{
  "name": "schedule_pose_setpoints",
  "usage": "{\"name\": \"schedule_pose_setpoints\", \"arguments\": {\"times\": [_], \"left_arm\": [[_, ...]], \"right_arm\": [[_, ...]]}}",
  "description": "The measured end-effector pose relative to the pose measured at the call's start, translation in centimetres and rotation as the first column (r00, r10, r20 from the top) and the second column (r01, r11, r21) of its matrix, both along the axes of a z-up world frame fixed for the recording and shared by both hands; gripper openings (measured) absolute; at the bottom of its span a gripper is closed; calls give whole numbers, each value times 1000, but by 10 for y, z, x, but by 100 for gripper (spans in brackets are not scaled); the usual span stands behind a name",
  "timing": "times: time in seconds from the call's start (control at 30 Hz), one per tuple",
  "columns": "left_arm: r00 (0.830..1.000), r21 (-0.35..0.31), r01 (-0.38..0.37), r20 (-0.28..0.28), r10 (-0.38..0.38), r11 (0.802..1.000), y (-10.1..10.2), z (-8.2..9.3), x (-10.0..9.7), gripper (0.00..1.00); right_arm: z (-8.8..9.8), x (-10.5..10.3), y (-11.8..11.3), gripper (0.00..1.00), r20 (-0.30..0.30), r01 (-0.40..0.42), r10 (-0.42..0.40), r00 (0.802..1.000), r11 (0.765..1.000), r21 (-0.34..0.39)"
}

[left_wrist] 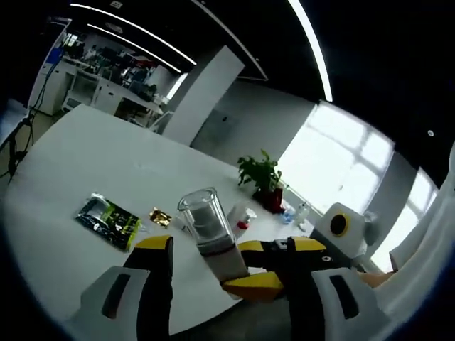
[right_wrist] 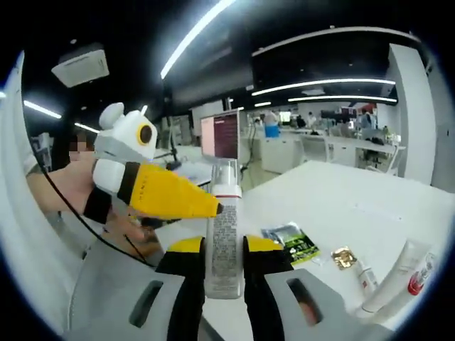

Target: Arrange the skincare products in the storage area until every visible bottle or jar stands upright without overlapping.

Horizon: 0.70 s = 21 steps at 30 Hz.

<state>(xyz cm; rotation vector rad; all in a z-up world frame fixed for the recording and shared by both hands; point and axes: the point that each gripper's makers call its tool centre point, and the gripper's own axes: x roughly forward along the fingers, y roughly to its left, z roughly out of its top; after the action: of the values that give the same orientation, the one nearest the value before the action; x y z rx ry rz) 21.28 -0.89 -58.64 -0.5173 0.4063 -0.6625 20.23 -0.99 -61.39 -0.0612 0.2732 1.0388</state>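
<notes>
A tall bottle (right_wrist: 224, 234) with a clear cap and a printed label stands upright between my right gripper's (right_wrist: 225, 266) jaws, which are shut on its lower part above the white table (right_wrist: 370, 199). In the left gripper view the same bottle (left_wrist: 207, 220) sits between my left gripper's (left_wrist: 229, 247) wide-apart jaws, and the right gripper (left_wrist: 240, 268) reaches in from the right, clamped on the bottle's white base. In the right gripper view, one yellow jaw of the left gripper (right_wrist: 217, 208) reaches the bottle's upper part from the left.
On the table lie a green packet (left_wrist: 108, 219), a gold sachet (left_wrist: 160, 217) and a white tube with red print (left_wrist: 242, 217). A potted plant (left_wrist: 261, 177) stands at the far edge. Two white tubes (right_wrist: 398, 277) lie at the right. A person (right_wrist: 67, 185) is close on the left.
</notes>
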Motion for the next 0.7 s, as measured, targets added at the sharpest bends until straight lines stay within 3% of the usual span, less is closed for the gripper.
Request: {"name": "schedule_pose_setpoints", "arguments": {"times": [0.23,0.4,0.53,0.7], "left_arm": [[999,9,-10,32,9,1000,-4,9,-1,34],[999,25,-25,47,24,999,-5,10,1,30],[997,47,-49,59,46,998,0,8,5,19],[996,38,-53,80,50,998,2,11,6,19]], "right_arm": [[5,-5,-1,19,2,25,-25,1000,1000,13],[7,-6,-4,19,4,44,-44,999,999,14],[10,-8,-6,19,7,58,-58,998,998,11],[11,-8,-6,19,2,72,-72,997,997,17]]}}
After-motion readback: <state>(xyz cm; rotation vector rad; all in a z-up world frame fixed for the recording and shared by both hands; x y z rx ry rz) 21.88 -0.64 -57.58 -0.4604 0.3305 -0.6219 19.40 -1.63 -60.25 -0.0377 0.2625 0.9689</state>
